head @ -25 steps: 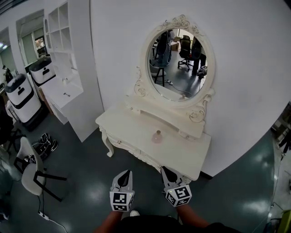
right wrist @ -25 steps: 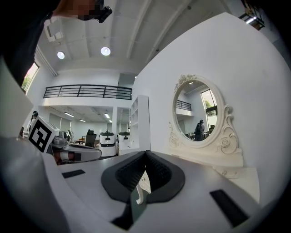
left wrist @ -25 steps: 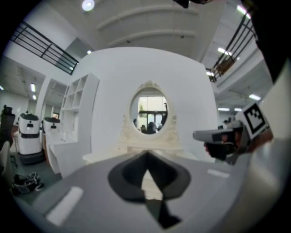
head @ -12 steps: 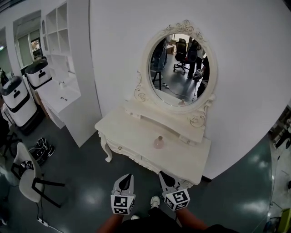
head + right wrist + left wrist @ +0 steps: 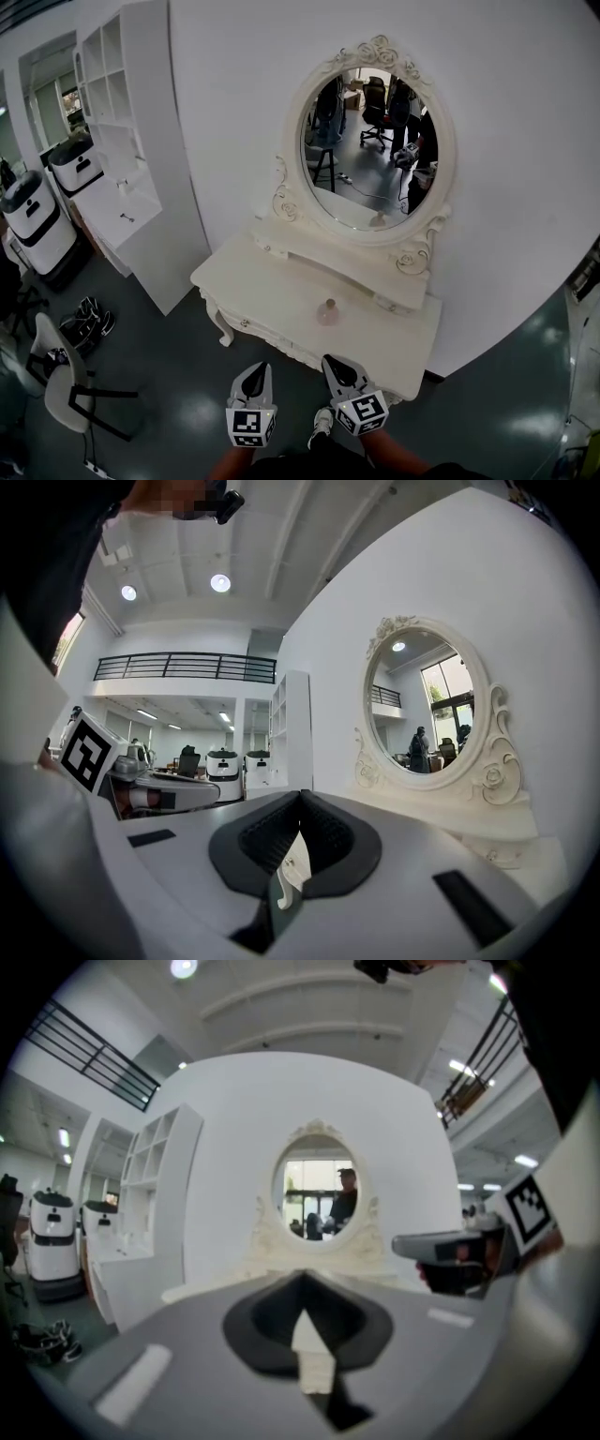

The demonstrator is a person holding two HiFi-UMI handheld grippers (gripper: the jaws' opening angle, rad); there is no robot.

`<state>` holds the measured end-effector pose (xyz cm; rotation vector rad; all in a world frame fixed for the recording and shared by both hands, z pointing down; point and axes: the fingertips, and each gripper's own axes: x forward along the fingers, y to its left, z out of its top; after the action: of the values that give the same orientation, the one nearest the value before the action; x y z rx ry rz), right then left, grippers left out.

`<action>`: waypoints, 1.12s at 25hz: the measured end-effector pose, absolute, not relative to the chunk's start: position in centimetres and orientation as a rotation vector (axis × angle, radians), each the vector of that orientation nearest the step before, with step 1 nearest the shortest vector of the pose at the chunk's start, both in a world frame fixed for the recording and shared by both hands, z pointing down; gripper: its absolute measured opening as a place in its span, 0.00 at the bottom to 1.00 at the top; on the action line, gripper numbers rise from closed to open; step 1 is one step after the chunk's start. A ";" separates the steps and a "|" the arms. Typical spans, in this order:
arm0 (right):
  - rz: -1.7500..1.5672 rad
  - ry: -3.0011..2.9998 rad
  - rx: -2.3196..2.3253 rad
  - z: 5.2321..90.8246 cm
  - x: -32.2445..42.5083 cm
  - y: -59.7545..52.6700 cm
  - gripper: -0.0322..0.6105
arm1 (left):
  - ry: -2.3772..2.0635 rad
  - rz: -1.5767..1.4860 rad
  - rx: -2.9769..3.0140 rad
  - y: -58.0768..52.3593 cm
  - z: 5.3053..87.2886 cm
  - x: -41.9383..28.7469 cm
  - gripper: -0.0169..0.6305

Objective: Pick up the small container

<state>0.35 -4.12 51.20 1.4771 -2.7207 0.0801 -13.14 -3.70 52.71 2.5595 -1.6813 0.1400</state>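
Observation:
The small container (image 5: 327, 312), a pale pink bottle with a narrow neck, stands upright on the cream dressing table (image 5: 253, 291), near the middle of its top. Both grippers hover over the dark floor, short of the table's front edge. My left gripper (image 5: 255, 368) is shut and empty, pointing at the table. My right gripper (image 5: 330, 360) is also shut and empty, its tip close to the table's front edge below the container. In the left gripper view the jaws (image 5: 302, 1281) meet in front of the table. The right gripper view shows its jaws (image 5: 300, 801) shut; the container does not show there.
An ornate oval mirror (image 5: 370, 150) rises at the back of the table against the white wall. A white shelf unit (image 5: 122, 141) stands at the left, with white-and-black machines (image 5: 33, 220), shoes (image 5: 89, 314) and a white chair (image 5: 61, 366) on the floor. My shoe (image 5: 322, 424) shows below.
The dressing table has drawn a little nearer and more central in the head view. Both grippers stay shut and low, side by side, in front of the table.

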 end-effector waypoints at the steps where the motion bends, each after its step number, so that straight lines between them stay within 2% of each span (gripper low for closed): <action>1: 0.080 -2.722 1.477 51.2 0.6 -5.0 0.06 | -1.698 0.122 2.554 -4.5 52.2 -13.0 0.04; 15: 0.093 -2.781 1.389 51.4 3.9 -15.9 0.06 | -1.736 0.147 2.511 -15.2 51.8 -9.1 0.04; 28: 0.163 -2.794 1.349 53.0 7.9 -21.0 0.06 | -1.677 0.259 2.499 -19.0 53.7 -3.9 0.04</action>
<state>7.93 -21.03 52.96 1.3487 -2.7940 0.1627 -3.93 -19.01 53.72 2.4993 -1.6771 0.2590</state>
